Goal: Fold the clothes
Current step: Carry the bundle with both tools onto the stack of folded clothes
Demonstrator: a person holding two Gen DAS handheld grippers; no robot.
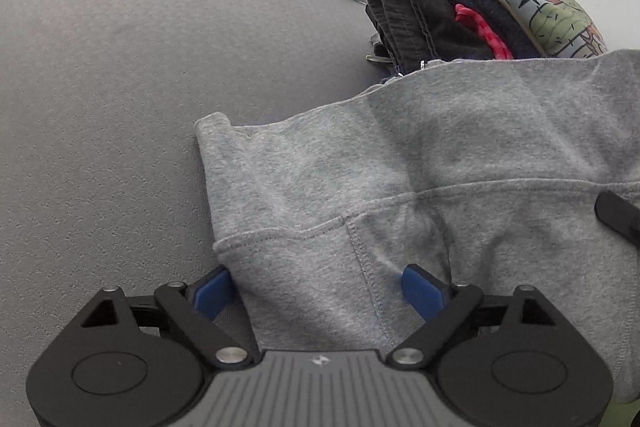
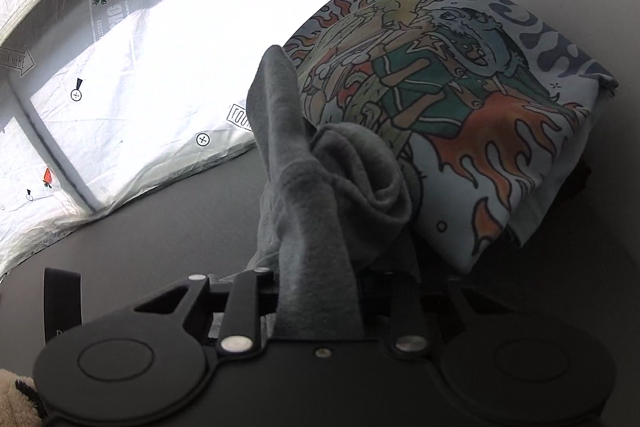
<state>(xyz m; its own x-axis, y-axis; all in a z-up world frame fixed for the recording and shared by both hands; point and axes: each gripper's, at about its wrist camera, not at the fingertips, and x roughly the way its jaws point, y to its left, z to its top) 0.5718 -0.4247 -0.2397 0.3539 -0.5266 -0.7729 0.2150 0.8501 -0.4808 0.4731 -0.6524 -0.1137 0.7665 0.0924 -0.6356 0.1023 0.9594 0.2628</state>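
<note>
A light grey sweatshirt-like garment (image 1: 400,167) lies spread on the grey surface (image 1: 100,107), its hem and a seam facing me. My left gripper (image 1: 316,291) hovers low over its near edge, wide open. One blue pad (image 1: 212,293) is just off the cloth's edge and the other (image 1: 422,291) rests over the fabric. In the right wrist view, my right gripper (image 2: 320,275) is shut on a bunched fold of the grey garment (image 2: 312,187), which sticks up from the jaws and hides the fingertips.
A stack of folded clothes (image 1: 440,19), dark items with a red cord, topped by a printed cartoon shirt (image 2: 460,107), stands by the white wall. A printed white plastic sheet (image 2: 180,47) borders the surface's far side. A tan furry item (image 2: 16,399) shows at the corner.
</note>
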